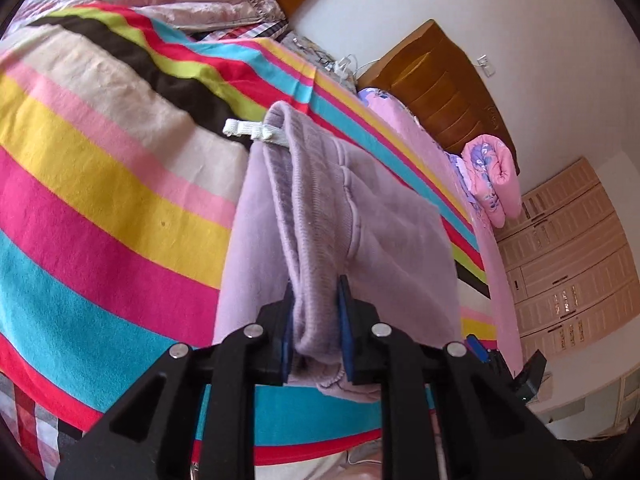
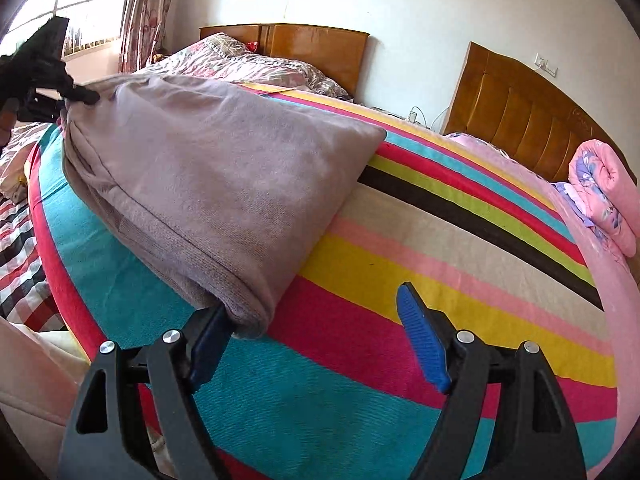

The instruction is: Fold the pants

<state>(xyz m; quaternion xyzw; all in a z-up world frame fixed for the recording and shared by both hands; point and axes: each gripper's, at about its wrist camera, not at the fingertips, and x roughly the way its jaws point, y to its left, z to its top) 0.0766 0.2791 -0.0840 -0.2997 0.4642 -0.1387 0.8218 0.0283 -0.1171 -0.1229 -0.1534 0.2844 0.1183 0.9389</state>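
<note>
Between the two blue pads of the left gripper [image 1: 316, 320] sits a thick bunch of the pants [image 1: 320, 216], pinched tight. One pair of purple pants hangs from it, over the striped blanket [image 1: 100, 184]. Its white cord [image 1: 252, 130] sticks out at the far end.

Beside the left pad of the right gripper [image 2: 316, 332] lies a corner of the pants [image 2: 208, 184]; that pad seems to touch it. Those jaws are spread wide and hold nothing. Two wooden headboards [image 2: 520, 120] stand far ahead.
</note>
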